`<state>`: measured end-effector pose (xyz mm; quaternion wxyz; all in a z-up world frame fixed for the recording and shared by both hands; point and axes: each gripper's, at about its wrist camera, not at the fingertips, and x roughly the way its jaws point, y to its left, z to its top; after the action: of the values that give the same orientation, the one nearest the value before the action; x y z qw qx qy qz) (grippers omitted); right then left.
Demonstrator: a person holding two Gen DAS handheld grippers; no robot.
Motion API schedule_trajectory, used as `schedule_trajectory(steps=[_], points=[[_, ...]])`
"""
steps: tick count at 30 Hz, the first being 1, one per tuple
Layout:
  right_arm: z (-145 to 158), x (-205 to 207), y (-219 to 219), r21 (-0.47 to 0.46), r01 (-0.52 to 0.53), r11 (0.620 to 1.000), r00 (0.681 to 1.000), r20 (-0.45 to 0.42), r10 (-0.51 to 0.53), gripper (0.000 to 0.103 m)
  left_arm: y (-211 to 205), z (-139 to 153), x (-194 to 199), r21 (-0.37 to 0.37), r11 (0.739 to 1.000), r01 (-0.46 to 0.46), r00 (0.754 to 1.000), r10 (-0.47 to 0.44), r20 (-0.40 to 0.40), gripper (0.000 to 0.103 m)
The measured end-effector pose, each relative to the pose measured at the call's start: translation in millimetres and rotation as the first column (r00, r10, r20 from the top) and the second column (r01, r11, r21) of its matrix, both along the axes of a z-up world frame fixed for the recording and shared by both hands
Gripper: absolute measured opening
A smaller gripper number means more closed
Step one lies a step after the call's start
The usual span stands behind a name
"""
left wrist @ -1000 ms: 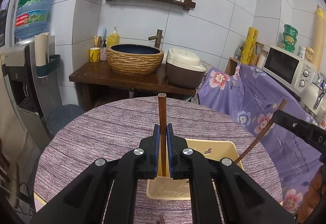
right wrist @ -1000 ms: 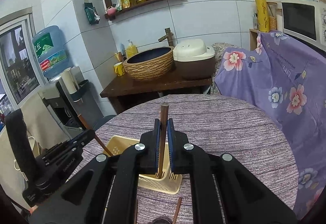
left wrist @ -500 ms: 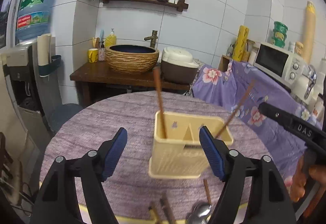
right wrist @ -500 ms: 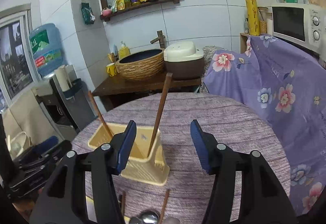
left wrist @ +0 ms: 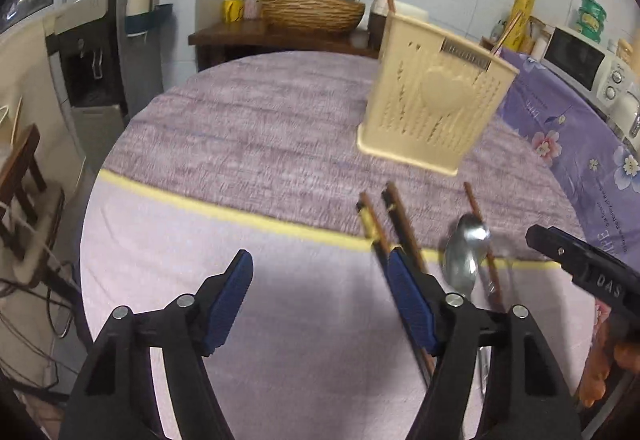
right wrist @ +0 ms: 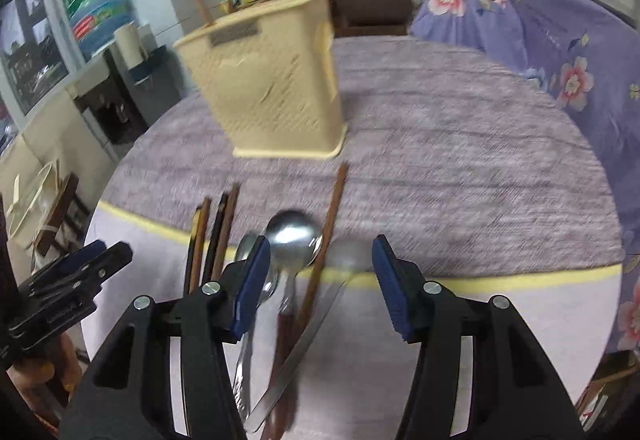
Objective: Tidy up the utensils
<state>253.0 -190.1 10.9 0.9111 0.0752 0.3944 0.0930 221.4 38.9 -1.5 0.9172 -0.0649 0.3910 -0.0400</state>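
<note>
Both tongs now lower, empty: spoons (right wrist: 294,236) between right tongs (right wrist: 318,272).

One cream perforated plastic utensil holder (right wrist: 276,87) stands on the table holding two brown wooden chopsticks (right wrist: 199,4), while three more chopsticks (right wrist: 326,240) and at least two silver metal spoons (right wrist: 294,236) lie loose in front.
</note>
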Motion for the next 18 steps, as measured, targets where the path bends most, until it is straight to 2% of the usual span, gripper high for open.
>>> schedule_trajectory(steps=[3, 5, 7, 11, 16, 18], points=[[-10, -9, 14, -0.015, -0.053, 0.998, 0.999, 0.004, 0.053, 0.054, 0, -9, -5, 0.023, 1.0, 0.008, 1.0, -0.008, -0.02, 0.056], [-12, -13, 15, -0.023, -0.021, 1.0, 1.0, 0.01, 0.022, 0.054, -3, -11, -3, 0.012, 1.0, 0.022, 0.999, -0.021, -0.036, 0.052], [-10, -18, 12, -0.023, 0.001, 1.0, 1.0, 0.029, -0.001, 0.054, -7, -10, 1, -0.001, 0.999, 0.034, 0.999, -0.034, -0.034, 0.051], [0, -24, 8, -0.046, 0.015, 0.999, 0.998, 0.062, -0.012, 0.054, -27, -16, 10, 0.034, 0.997, 0.069, 0.996, -0.067, -0.058, 0.048], [-1, -28, 2, -0.045, 0.027, 0.999, 0.998, 0.055, -0.025, 0.054, -45, -26, 11, 0.08, 0.993, 0.084, 0.994, -0.078, -0.071, 0.047], [-2, -28, 1, -0.045, 0.026, 0.999, 0.998, 0.052, -0.024, 0.054, -46, -29, 12, 0.069, 0.994, 0.085, 0.993, -0.079, -0.082, 0.047]])
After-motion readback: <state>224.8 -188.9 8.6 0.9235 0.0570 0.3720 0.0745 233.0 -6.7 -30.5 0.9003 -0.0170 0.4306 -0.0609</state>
